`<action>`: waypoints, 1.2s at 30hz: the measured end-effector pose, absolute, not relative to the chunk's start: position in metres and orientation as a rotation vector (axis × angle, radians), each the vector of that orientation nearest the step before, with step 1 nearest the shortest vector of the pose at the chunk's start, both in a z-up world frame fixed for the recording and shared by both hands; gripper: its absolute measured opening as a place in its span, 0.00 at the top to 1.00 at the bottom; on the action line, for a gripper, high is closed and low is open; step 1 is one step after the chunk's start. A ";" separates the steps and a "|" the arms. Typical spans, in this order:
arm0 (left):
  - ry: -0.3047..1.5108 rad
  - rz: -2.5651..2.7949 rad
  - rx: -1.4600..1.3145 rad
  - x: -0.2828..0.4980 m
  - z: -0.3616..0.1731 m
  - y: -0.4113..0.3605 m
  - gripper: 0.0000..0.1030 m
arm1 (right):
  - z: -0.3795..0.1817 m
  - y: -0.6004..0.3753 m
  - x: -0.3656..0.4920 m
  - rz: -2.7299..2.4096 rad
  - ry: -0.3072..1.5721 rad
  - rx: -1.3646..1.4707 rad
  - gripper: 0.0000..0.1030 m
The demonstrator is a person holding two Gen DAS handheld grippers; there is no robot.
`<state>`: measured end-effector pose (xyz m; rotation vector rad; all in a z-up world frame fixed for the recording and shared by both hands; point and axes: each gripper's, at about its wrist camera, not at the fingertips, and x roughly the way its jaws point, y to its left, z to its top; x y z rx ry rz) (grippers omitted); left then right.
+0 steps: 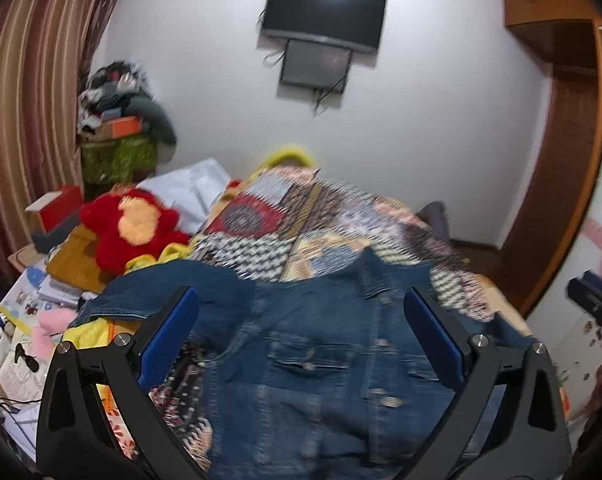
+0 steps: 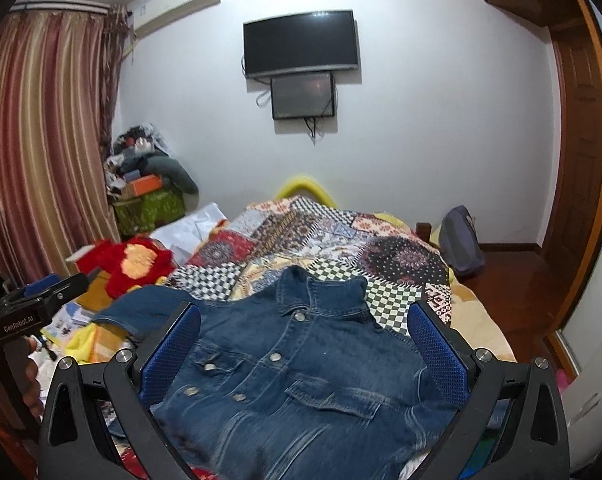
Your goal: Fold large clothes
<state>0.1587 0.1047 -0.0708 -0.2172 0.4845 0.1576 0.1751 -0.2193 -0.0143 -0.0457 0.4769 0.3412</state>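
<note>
Right wrist view: both claws wide, empty; denim jacket (image 2: 297, 364) lies on patchwork quilt (image 2: 381, 256). Risk: left claw (image 1: 301, 344) or right claw (image 2: 304, 346) pinches quilt along with jacket, dragging fold askew.

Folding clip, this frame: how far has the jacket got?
Done: the denim jacket lies spread front-up on the patterned bedspread, collar away from the cameras, one sleeve out to the side. In hand: nothing; the left gripper and right gripper are both open above it. Left: every fold, since no sleeve or side looks turned in yet.
</note>
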 end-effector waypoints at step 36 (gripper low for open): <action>0.848 0.367 -0.668 0.283 -0.244 0.326 0.65 | -0.219 -0.144 0.393 0.561 1.164 -0.253 0.01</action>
